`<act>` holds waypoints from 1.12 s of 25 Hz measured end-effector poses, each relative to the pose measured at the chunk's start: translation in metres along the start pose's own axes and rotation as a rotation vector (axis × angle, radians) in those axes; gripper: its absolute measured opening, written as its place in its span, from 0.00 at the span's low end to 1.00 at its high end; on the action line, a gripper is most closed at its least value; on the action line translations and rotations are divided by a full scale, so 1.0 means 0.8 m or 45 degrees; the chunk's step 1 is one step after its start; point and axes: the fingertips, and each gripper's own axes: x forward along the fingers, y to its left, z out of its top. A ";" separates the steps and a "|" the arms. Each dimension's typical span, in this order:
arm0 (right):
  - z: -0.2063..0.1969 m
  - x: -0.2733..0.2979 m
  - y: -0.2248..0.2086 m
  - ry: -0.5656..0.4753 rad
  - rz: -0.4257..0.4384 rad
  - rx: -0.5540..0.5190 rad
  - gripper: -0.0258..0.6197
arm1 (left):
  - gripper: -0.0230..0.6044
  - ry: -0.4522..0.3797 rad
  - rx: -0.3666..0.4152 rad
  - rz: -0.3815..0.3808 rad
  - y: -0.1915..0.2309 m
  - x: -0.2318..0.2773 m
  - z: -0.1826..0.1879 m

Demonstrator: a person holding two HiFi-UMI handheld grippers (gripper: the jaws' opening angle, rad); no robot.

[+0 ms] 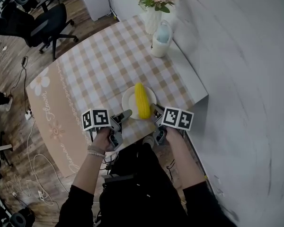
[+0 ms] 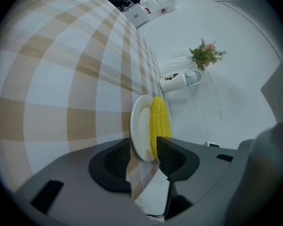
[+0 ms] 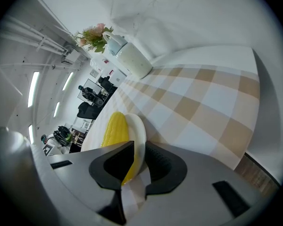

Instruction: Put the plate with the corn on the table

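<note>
A small white plate (image 1: 128, 98) carrying a yellow corn cob (image 1: 142, 100) rests on the checked tablecloth (image 1: 99, 65) near the table's front edge. My left gripper (image 1: 125, 115) stands at the plate's near-left rim. In the left gripper view its jaws straddle the plate (image 2: 140, 126) and corn (image 2: 159, 119), with tablecloth showing between one pad and the rim, so the left gripper (image 2: 144, 157) is open. My right gripper (image 1: 156, 110) is at the near-right rim. In the right gripper view the right gripper (image 3: 139, 163) pinches the plate's rim (image 3: 138, 126) beside the corn (image 3: 114, 128).
A white jug (image 1: 161, 39) and a vase of flowers (image 1: 154, 6) stand at the table's far corner by the white wall. Office chairs (image 1: 40, 22) and cables (image 1: 35, 174) are on the wooden floor to the left. The table's front edge lies just under my hands.
</note>
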 end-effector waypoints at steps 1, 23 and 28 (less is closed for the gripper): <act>0.000 0.000 0.000 0.007 0.002 -0.014 0.18 | 0.32 0.002 0.004 0.006 0.002 -0.003 -0.003; 0.064 -0.109 0.057 -0.369 -0.145 -0.723 0.12 | 0.06 -0.307 0.572 -0.071 -0.122 -0.070 0.012; 0.080 -0.163 0.093 -0.537 -0.138 -0.905 0.11 | 0.06 -0.370 0.805 -0.051 -0.174 -0.086 0.002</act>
